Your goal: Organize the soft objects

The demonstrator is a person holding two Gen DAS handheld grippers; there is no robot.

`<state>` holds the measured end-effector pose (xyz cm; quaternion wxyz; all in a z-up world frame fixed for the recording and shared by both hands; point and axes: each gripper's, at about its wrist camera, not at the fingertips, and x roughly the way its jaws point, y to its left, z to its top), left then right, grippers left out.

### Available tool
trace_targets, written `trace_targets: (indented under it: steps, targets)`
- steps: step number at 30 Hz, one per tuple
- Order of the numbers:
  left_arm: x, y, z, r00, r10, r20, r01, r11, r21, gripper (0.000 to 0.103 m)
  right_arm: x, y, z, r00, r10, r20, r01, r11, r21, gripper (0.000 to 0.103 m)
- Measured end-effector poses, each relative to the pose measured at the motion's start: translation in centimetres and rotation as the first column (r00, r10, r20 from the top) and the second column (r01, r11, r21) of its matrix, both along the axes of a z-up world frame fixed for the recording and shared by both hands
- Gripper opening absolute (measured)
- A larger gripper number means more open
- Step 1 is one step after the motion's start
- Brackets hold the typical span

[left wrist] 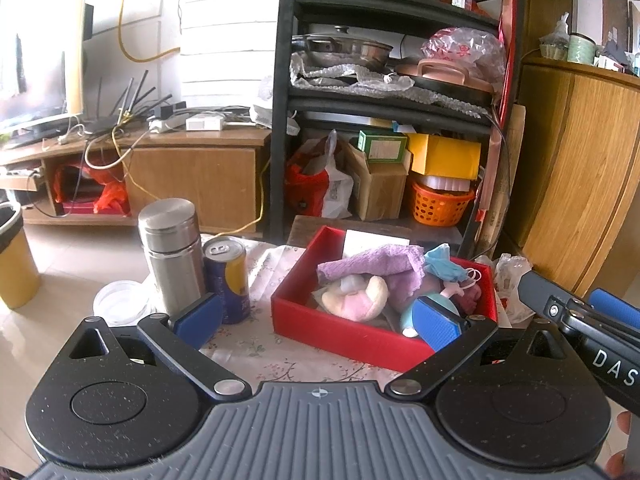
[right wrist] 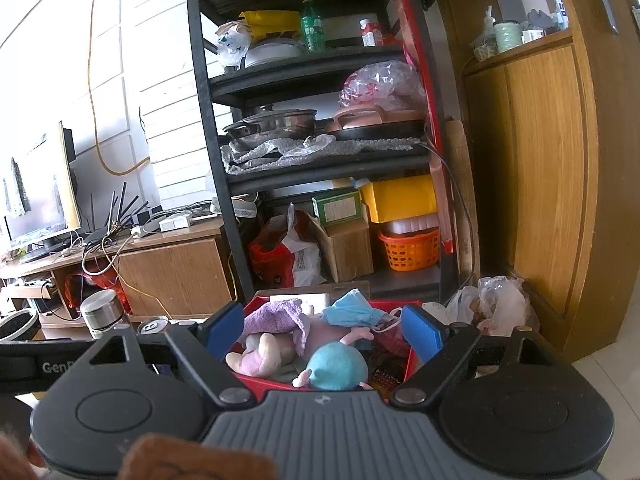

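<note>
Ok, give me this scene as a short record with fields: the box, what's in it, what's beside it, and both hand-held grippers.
container: red box on a floral tablecloth
contents: purple towel, blue face mask, pink and cream plush toy, teal plush toy
beside box: steel thermos and drink can, to its left
left hand-held gripper: open, empty, in front of the box
right hand-held gripper: open, empty, over the box

A red box [left wrist: 340,332] holds a purple cloth [left wrist: 380,264], pink plush [left wrist: 356,298], teal plush [right wrist: 338,364] and blue face mask [left wrist: 444,266].
</note>
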<state>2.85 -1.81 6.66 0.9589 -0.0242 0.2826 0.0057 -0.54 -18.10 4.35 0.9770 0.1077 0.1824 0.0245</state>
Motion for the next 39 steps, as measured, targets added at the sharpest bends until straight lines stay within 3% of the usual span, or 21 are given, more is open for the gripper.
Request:
trace_targets:
  steps: [30, 39]
  targets:
    - [-0.28, -0.20, 0.52, 0.999, 0.003, 0.036, -0.005, 0.999, 0.038, 0.097, -0.08, 0.01, -0.18, 1.000, -0.001, 0.013, 0.000, 1.000, 0.016, 0.059]
    - [-0.88, -0.45, 0.73, 0.994, -0.006, 0.112, -0.004, 0.996, 0.087, 0.097, -0.31, 0.34, 0.07, 1.000, 0.000, 0.023, -0.001, 0.999, 0.035, 0.059]
